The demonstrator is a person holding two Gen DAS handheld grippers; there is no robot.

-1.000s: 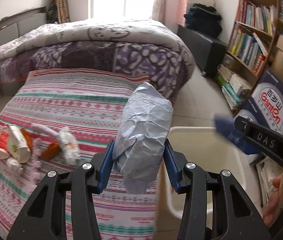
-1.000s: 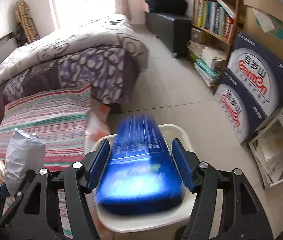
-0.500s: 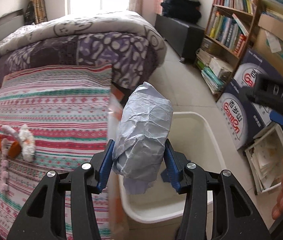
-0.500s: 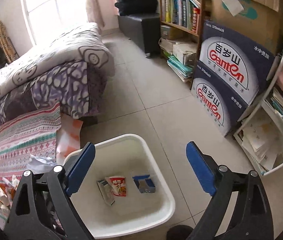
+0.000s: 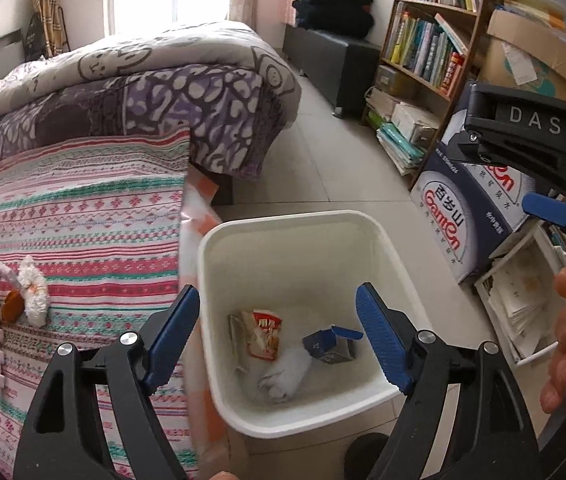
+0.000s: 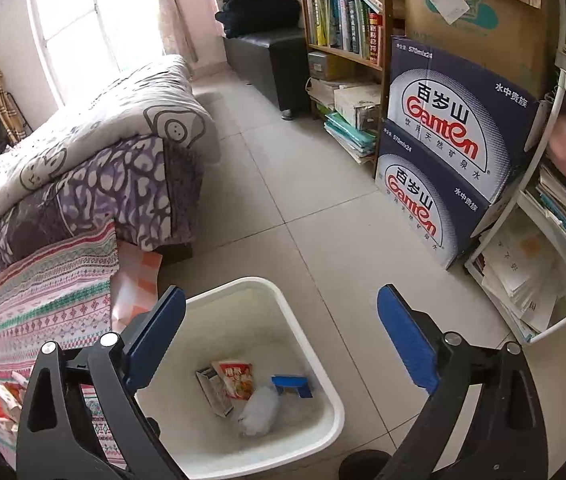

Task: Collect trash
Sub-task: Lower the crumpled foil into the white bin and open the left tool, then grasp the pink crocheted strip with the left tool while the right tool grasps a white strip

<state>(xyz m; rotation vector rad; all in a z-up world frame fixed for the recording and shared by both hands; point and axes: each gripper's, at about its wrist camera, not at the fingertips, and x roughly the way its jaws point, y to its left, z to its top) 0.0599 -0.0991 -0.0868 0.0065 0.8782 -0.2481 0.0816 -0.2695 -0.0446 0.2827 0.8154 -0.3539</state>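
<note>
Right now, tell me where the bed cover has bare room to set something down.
The striped bed cover is bare from the purple quilt to the bin-side edge. Crowded: leftover trash at its left edge.

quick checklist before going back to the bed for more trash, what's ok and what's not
1. Left claw empty: ok, jaws have just been opening, nothing between them.
2. Right claw empty: ok, jaws have just been opening, nothing between them.
3. Crumpled paper wad inside the white bin: ok.
4. Blue carton inside the bin: ok.
5. Trash left on the striped bedspread: not ok, a wrapper pile remains.
6. Bin upright: ok.
</note>
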